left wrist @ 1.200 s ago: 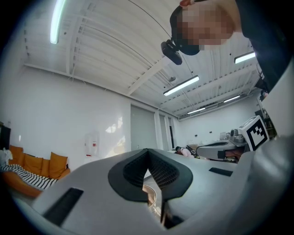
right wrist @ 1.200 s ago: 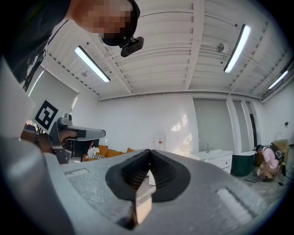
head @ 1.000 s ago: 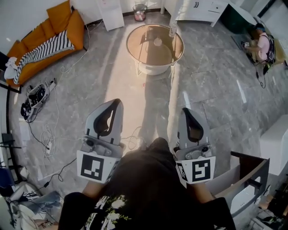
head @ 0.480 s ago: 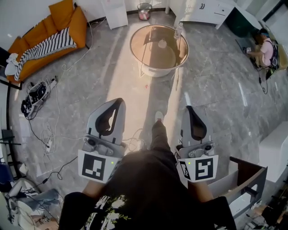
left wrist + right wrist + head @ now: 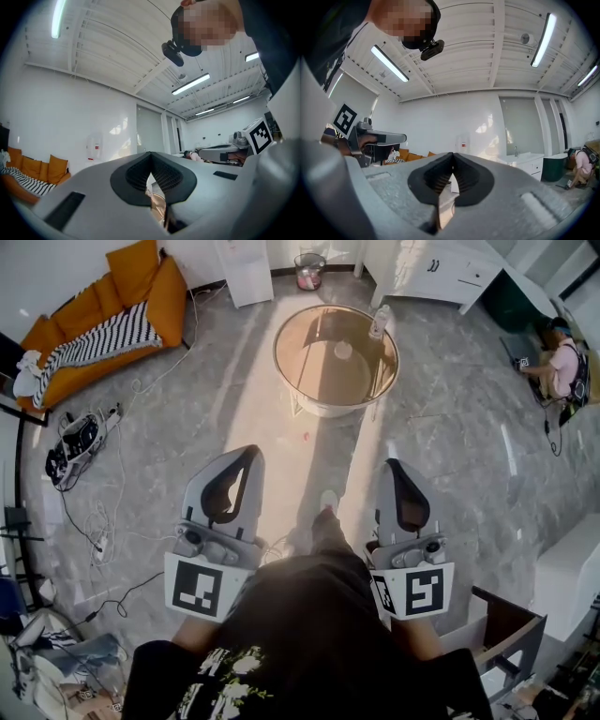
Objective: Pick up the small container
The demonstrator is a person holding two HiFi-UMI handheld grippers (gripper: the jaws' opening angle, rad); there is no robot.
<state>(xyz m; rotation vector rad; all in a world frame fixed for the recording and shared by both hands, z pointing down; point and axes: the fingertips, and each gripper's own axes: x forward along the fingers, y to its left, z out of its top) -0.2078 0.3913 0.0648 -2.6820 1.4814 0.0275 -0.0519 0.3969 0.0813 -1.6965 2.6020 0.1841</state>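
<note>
Small container [image 5: 343, 350]: one, on table [image 5: 277, 345]; hand-held grippers [image 5: 247, 453] [image 5: 393, 465]: two, jaws together.

Bare grey floor [image 5: 253, 413] runs open straight ahead to the round glass-topped table [image 5: 314, 381]. The tabletop is mostly free: a small bottle-like container [image 5: 379, 322] stands at its far right rim, a small white object [image 5: 343, 350] near the middle. On the left, cables and gear [image 5: 80, 442] clutter the floor before the orange sofa [image 5: 94, 315]. At lower right, a brown box [image 5: 506, 634] and a white cabinet [image 5: 567, 568] crowd the side.
</note>
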